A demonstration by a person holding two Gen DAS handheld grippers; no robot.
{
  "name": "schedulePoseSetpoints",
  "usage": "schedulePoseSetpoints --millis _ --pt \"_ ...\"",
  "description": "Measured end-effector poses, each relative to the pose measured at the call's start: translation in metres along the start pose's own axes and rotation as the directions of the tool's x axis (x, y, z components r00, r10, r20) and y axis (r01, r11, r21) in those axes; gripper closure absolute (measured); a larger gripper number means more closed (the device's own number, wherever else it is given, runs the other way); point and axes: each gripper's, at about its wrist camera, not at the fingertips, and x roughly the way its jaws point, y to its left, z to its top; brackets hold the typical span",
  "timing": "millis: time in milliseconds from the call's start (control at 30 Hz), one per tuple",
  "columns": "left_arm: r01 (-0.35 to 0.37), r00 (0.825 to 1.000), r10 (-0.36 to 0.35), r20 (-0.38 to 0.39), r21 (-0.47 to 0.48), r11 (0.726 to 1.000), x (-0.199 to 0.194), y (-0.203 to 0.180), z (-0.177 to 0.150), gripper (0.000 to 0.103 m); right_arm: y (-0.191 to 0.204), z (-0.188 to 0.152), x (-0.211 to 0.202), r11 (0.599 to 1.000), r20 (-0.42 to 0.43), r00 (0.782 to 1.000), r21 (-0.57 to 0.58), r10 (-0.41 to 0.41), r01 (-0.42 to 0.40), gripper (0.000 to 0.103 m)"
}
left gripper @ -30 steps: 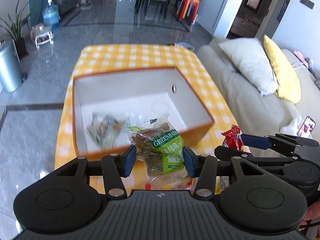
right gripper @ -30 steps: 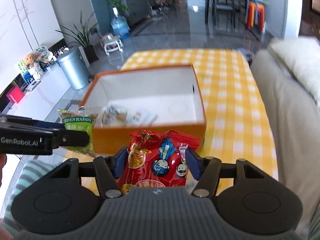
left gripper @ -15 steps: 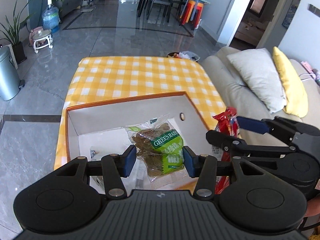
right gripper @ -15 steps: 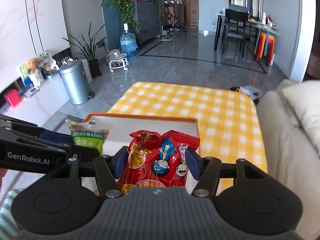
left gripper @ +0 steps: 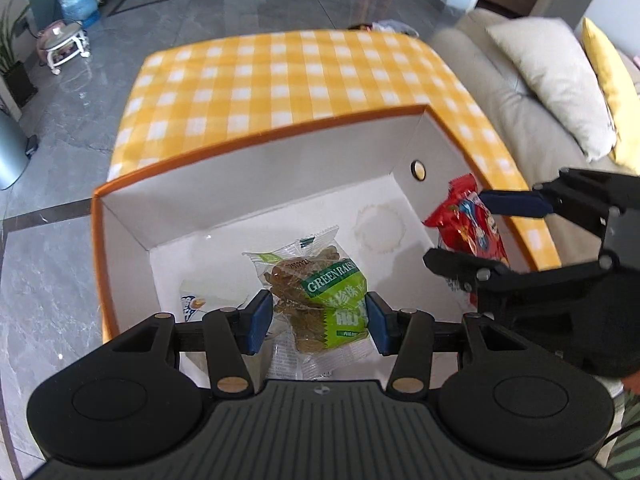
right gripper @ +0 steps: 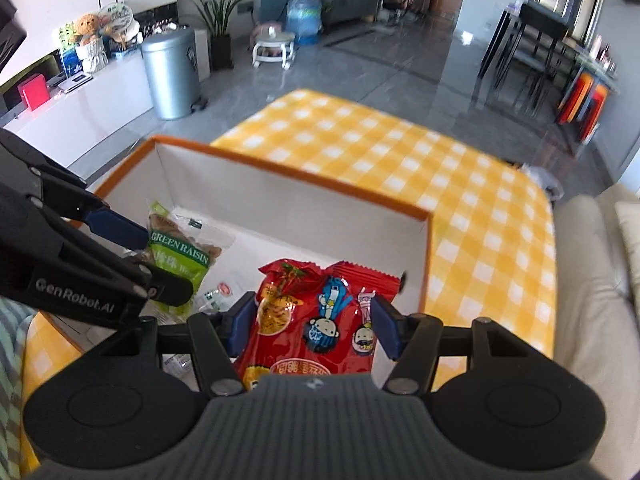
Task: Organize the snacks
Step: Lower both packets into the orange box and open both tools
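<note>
Over the orange-rimmed box [left gripper: 256, 140] on the yellow checked tablecloth [left gripper: 280, 76], the left wrist view shows the left gripper [left gripper: 319, 314] pinching a green raisin packet [left gripper: 324, 300] above the white box floor, where a small white packet [left gripper: 196, 304] lies; the right gripper [left gripper: 472, 232] sits near the box's right wall, clamping a red snack bag [left gripper: 472, 224]. From the right wrist view, the red snack bag [right gripper: 316, 320] is squeezed between the right gripper's [right gripper: 314, 324] blue pads inside the box's near right corner, the raisin packet [right gripper: 180, 252] held toward its left side
</note>
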Motion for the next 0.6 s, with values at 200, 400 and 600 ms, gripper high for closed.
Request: schedulePoseSetpoints --millis 200,400,600 --pt "0.017 0.998 -0.015 -0.062 0.034 0.999 0.019 -0.002 0.002 0.047 -0.004 0.002 0.029 1.000 -0.083 0.997 -0.023 -0.003 0.001 0.044" --pt "0.027 0.994 -0.019 -0.110 0.070 0.997 0.029 -0.006 0.001 0.046 0.005 -0.005 0.050 0.995 -0.152 0.988 -0.099 -0.016 0.001 0.044" --pt "0.014 0.990 -0.004 -0.138 0.075 0.997 0.036 -0.006 0.001 0.046 0.006 -0.007 0.062 0.995 -0.188 0.982 -0.098 -0.030 0.012 0.044"
